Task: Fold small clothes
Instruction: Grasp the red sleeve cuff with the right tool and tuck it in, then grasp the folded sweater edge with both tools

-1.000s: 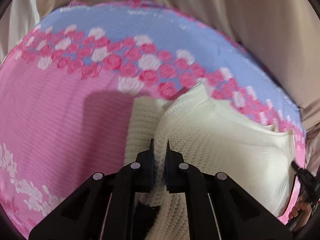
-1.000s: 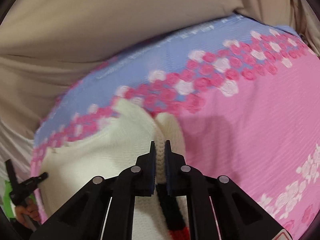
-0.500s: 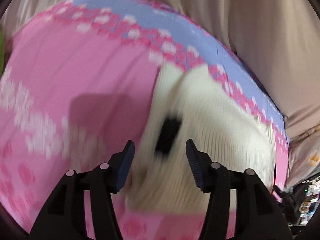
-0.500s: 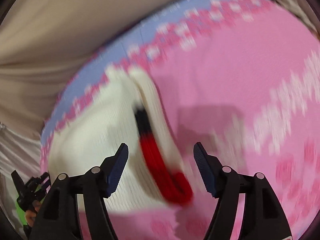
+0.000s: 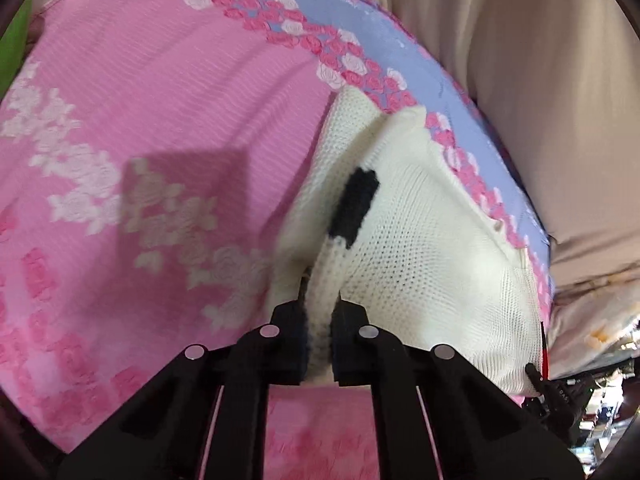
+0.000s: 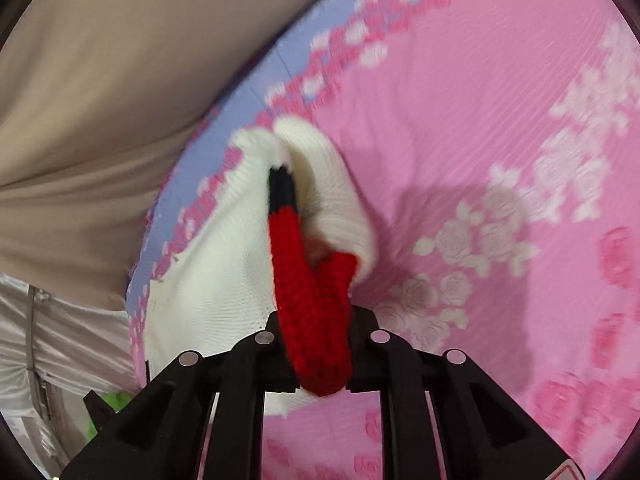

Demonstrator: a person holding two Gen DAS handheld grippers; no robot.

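Note:
A small cream knit garment [image 5: 424, 248] lies folded on the pink rose-patterned bedspread [image 5: 152, 112], near its blue border. It has a black band [image 5: 356, 208] at one side. My left gripper [image 5: 319, 320] is shut on a cream edge of the garment just below that band. In the right wrist view the garment [image 6: 232, 264] shows a red and black ribbed band [image 6: 304, 292]. My right gripper [image 6: 316, 340] is shut on this red band, which bulges out between the fingers.
The bedspread's blue border [image 5: 360, 12] with pink roses runs behind the garment. Beige fabric [image 6: 100, 80] rises beyond the bed edge. Something green [image 5: 14, 48] shows at the far left. The other gripper's tip [image 5: 548, 384] shows at the lower right.
Both grippers let go and opened half a second ago. Since then each has pulled back toward the near edge and shut again on the garment, the right one on the red band.

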